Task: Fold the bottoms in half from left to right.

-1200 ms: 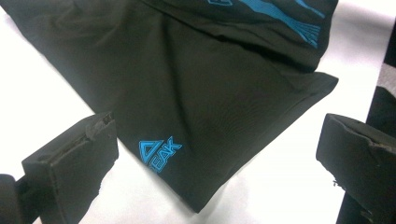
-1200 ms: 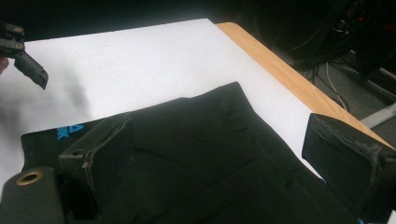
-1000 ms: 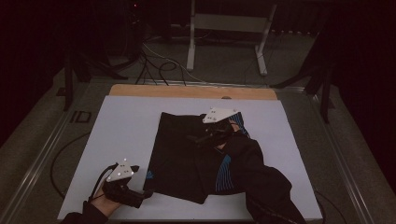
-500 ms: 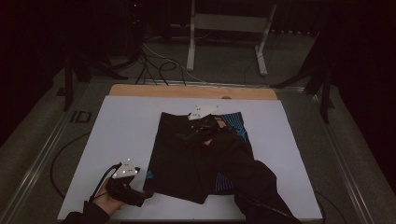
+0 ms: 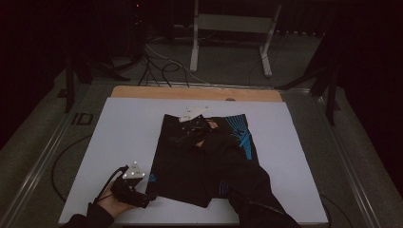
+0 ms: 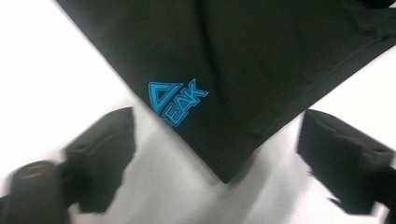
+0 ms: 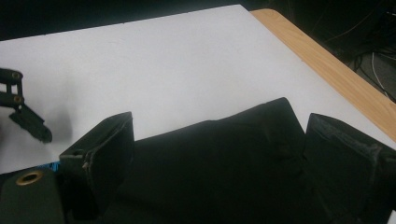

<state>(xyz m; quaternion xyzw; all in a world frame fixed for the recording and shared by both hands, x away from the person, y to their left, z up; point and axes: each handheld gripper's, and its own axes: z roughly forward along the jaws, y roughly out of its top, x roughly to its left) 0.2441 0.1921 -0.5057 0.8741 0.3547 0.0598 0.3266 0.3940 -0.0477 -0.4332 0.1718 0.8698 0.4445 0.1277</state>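
A black garment with blue print lies flat on the white table. Its near left corner, with a blue logo, lies between the jaws of my left gripper. Those jaws have just been closing but still stand wide and clear of the cloth. In the high view the left gripper sits at the table's near left. My right gripper hovers over the garment's far left part, open. In the right gripper view the right gripper has black cloth below its jaws.
A wooden strip runs along the table's far edge. Behind it stand a metal frame and cables on the floor. Bare white table lies left of the garment, with the left gripper's tip beyond.
The right gripper has moved left along the garment's far edge, from the blue print toward the far left corner. The left hand has stayed at the near left corner.
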